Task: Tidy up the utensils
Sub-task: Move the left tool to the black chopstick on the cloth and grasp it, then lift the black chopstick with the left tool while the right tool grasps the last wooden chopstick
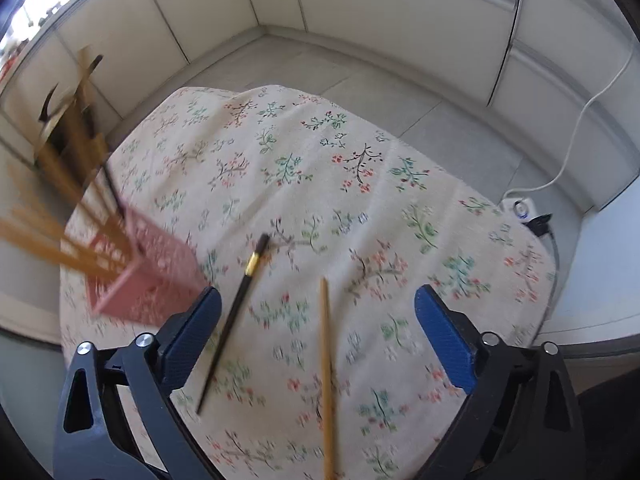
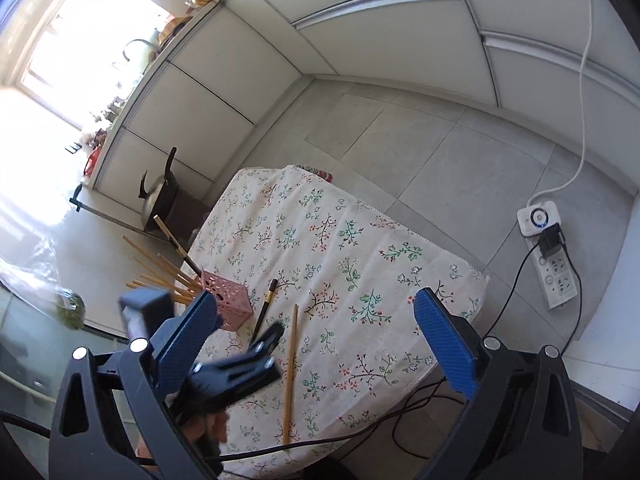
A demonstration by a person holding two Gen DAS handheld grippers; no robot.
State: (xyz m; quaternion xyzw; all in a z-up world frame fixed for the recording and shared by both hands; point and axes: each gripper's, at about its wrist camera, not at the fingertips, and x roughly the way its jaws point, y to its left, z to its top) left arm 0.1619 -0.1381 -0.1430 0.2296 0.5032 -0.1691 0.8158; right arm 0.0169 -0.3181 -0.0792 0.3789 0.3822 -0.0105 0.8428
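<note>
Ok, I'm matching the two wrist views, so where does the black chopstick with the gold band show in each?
Left wrist: black chopstick lies lower centre on the cloth, beside the left blue pad.
Right wrist: black chopstick lies left of centre, just right of the pink holder.
Shared landmark: the pink holder, left of the chopstick in both views.

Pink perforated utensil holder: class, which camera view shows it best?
The right wrist view: the pink perforated utensil holder is sharp, though partly hidden by a gripper finger. The left wrist view blurs it.
</note>
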